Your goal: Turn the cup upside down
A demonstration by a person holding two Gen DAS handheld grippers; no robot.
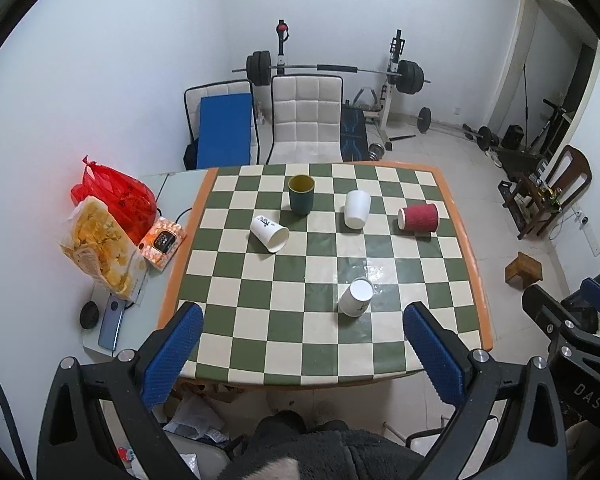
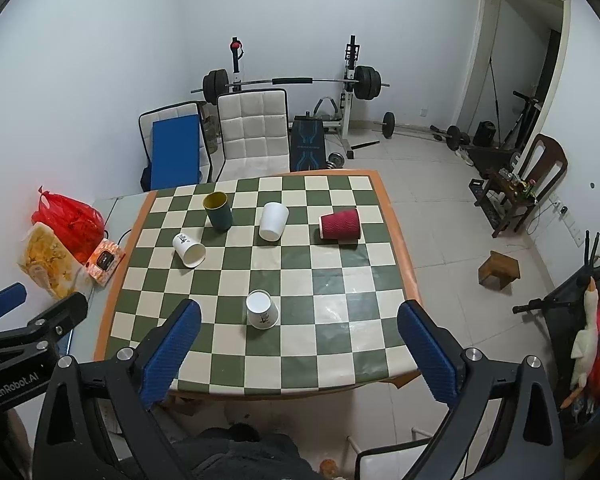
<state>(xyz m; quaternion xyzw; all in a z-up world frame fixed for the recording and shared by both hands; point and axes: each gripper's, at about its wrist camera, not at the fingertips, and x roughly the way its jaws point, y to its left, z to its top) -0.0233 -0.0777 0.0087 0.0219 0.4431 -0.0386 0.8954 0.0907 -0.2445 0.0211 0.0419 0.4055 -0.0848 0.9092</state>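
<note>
Several cups sit on the green-and-cream checkered table (image 1: 484, 304) (image 2: 108, 320). A dark green cup (image 1: 301, 194) (image 2: 218, 211) stands upright, mouth up. A plain white cup (image 1: 357, 209) (image 2: 273, 221) stands upside down. A red ribbed cup (image 1: 418, 218) (image 2: 340, 224) lies on its side. A printed white cup (image 1: 269, 233) (image 2: 189, 249) lies on its side at left. Another printed white cup (image 1: 356, 297) (image 2: 262, 309) stands upside down near the front. My left gripper (image 1: 302, 342) and right gripper (image 2: 300, 340) are open and empty, held above the table's near edge.
A side shelf at left holds a red bag (image 1: 114, 196), a snack bag (image 1: 100, 248), an orange box (image 1: 162, 242) and a phone (image 1: 111, 322). Chairs (image 1: 306, 118), a barbell rack (image 1: 328, 70) and a small wooden stool (image 2: 499, 269) stand beyond the table.
</note>
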